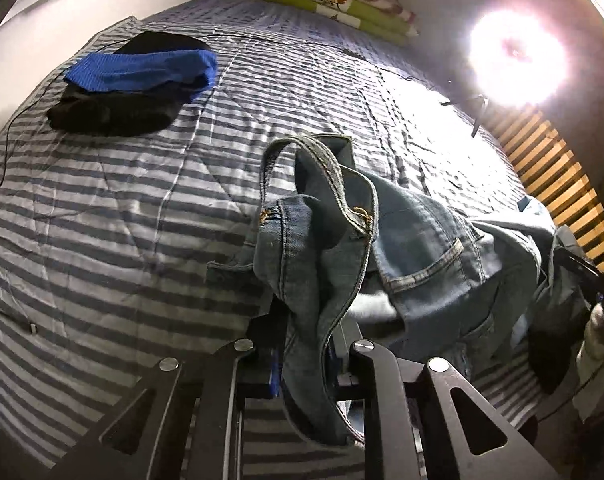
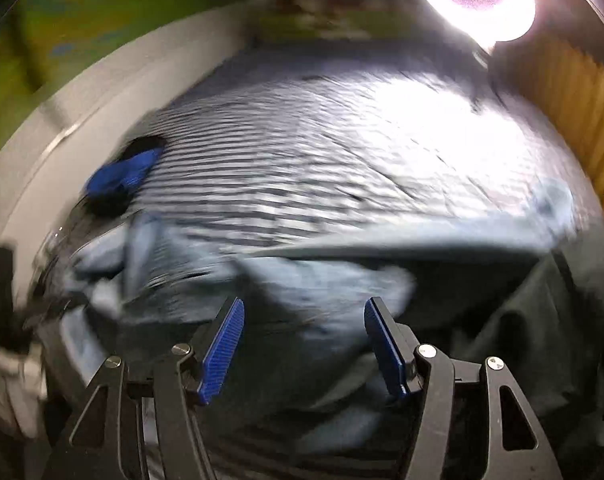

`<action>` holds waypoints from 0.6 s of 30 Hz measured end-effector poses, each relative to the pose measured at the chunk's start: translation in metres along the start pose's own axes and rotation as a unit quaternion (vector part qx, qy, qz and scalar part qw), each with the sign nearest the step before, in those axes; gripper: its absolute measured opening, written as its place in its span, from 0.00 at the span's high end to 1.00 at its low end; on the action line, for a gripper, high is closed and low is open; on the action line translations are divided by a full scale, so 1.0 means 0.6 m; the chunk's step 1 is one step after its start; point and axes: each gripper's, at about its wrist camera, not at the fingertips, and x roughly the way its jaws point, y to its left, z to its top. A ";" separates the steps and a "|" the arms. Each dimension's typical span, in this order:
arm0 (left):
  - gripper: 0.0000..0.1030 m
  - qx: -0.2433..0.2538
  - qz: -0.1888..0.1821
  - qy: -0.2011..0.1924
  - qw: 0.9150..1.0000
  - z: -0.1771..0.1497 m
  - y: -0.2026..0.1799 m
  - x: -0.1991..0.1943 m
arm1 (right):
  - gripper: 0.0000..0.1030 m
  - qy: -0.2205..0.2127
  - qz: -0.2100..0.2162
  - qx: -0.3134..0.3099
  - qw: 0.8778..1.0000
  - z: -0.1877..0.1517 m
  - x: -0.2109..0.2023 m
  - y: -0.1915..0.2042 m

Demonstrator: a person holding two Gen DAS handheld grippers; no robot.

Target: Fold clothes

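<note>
In the left wrist view, a pair of faded blue jeans [image 1: 421, 240] lies crumpled on the striped bedcover [image 1: 102, 220]. Its waistband end rises up between my left gripper's [image 1: 307, 344] fingers, which are shut on the denim. The right wrist view is blurred. There the right gripper [image 2: 303, 320] stands open, and its blue pads [image 2: 222, 348] hang wide apart above the pale jeans [image 2: 321, 280] with nothing between them. A dark garment [image 2: 521, 320] lies just right of it.
A folded stack of blue and black clothes [image 1: 142, 76] sits far left on the bed. Green patterned bedding [image 1: 333, 4] lies at the head. A bright ring lamp [image 1: 517, 56] and a wooden slatted panel [image 1: 561, 184] stand along the right side. A thin cable [image 1: 6, 148] runs across the left.
</note>
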 end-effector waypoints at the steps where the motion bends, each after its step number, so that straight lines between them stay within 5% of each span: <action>1: 0.84 0.002 0.000 -0.001 1.000 -0.004 0.003 -0.004 | 0.43 0.000 0.020 -0.036 0.999 -0.002 -0.005 0.030; 5: 0.84 -0.014 -0.014 -0.004 1.000 -0.014 0.020 -0.007 | 0.42 0.041 0.057 -0.150 0.986 -0.017 0.039 0.138; 12: 0.84 -0.027 -0.025 0.000 0.999 -0.024 0.034 -0.016 | 0.41 0.079 -0.006 -0.284 0.955 -0.047 0.168 0.258; 15: 0.86 -0.027 -0.025 -0.004 0.999 -0.029 0.036 -0.029 | 0.90 0.088 -0.037 -0.285 0.954 -0.041 0.192 0.260; 18: 0.89 -0.022 -0.024 -0.015 0.999 -0.036 0.036 -0.056 | 0.93 0.063 -0.012 -0.239 0.969 -0.014 0.148 0.235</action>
